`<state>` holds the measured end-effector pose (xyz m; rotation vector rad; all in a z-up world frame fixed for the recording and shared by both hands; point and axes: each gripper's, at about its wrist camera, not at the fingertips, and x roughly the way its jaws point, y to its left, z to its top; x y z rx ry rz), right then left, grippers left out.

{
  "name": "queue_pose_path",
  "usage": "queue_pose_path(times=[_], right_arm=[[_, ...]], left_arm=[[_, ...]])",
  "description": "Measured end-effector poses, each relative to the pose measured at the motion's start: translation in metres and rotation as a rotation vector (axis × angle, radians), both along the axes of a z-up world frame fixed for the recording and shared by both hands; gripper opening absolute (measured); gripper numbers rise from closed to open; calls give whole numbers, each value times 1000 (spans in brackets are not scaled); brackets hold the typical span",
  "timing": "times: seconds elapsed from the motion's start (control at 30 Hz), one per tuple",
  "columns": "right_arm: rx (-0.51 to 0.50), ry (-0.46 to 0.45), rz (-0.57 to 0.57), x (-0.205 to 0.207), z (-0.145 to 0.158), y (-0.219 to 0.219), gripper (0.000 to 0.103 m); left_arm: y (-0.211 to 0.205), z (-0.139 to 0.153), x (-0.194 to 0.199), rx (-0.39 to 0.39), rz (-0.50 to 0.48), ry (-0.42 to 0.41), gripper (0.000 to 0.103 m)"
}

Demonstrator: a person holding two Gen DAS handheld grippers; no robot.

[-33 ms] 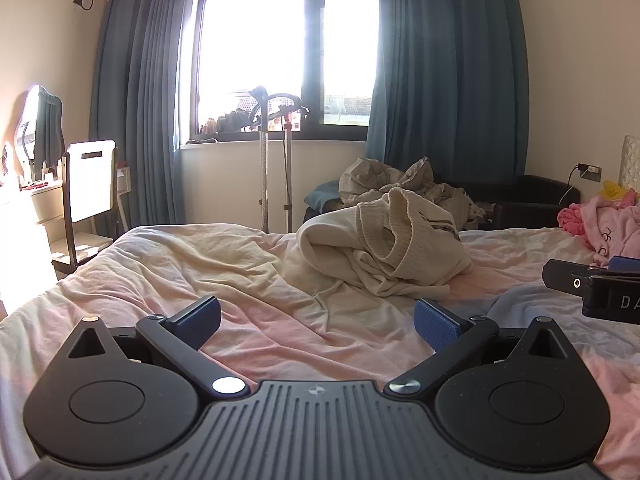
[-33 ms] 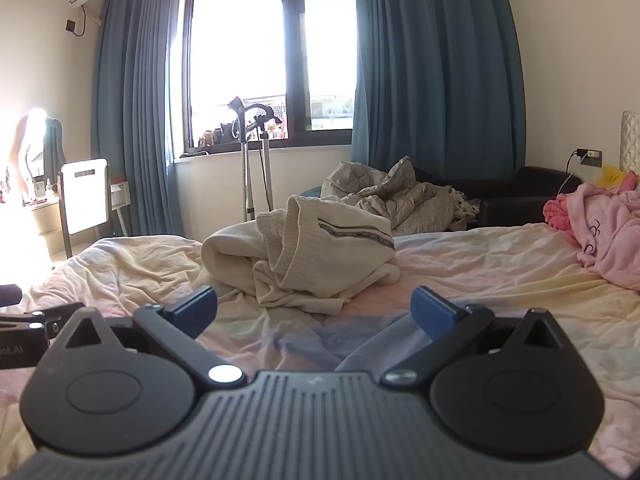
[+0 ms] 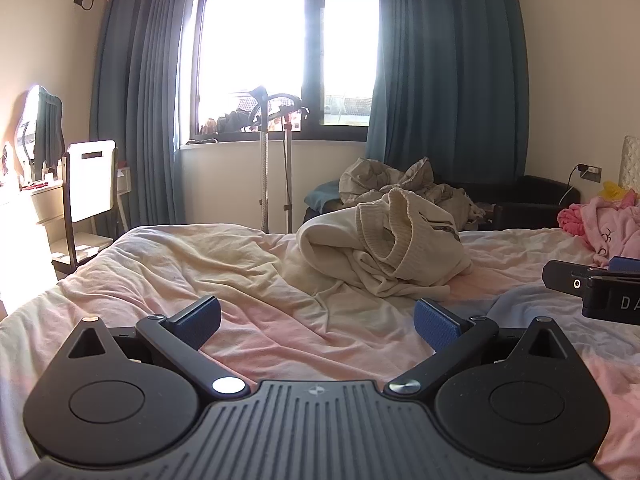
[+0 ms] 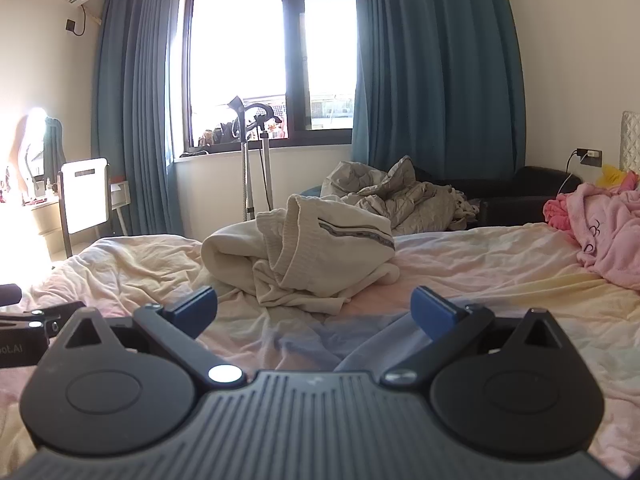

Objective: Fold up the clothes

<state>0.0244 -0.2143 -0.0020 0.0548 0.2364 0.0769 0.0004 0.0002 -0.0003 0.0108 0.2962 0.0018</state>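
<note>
A crumpled cream sweater point(image 3: 384, 252) with a ribbed hem and a dark stripe lies in a heap on the bed point(image 3: 180, 264), ahead of both grippers; it also shows in the right wrist view point(image 4: 304, 252). My left gripper point(image 3: 318, 322) is open and empty, low over the sheet, short of the sweater. My right gripper point(image 4: 314, 312) is open and empty, just short of the sweater. The right gripper's body shows at the right edge of the left wrist view point(image 3: 600, 292).
A pink garment point(image 4: 608, 228) lies at the bed's right side. Beyond the bed are a pile of grey bedding point(image 4: 400, 196), a dark sofa point(image 4: 532, 196), a garment steamer stand point(image 3: 276, 152), a chair point(image 3: 88, 188) and a window with blue curtains point(image 3: 448, 72).
</note>
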Motion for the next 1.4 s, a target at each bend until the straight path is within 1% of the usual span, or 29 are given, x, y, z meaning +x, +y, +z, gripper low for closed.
queue_pose_path(times=[0.17,0.37,0.8,0.9,1.4], right_arm=[[2,-15,-4,-3,0,-1,103],[12,4,-10,1,-2,-3,103],[18,1,-10,-2,-4,-4,103],[19,2,-11,-1,0,-4,103],[18,1,-15,0,-1,-4,103]], left_arm=[[2,0,1,4,1,-3,103],[0,5,-2,8,0,4,103],[1,0,-1,0,6,-5,103],[1,-1,0,-2,6,-5,103],[4,-1,-1,-10,4,-6,103]])
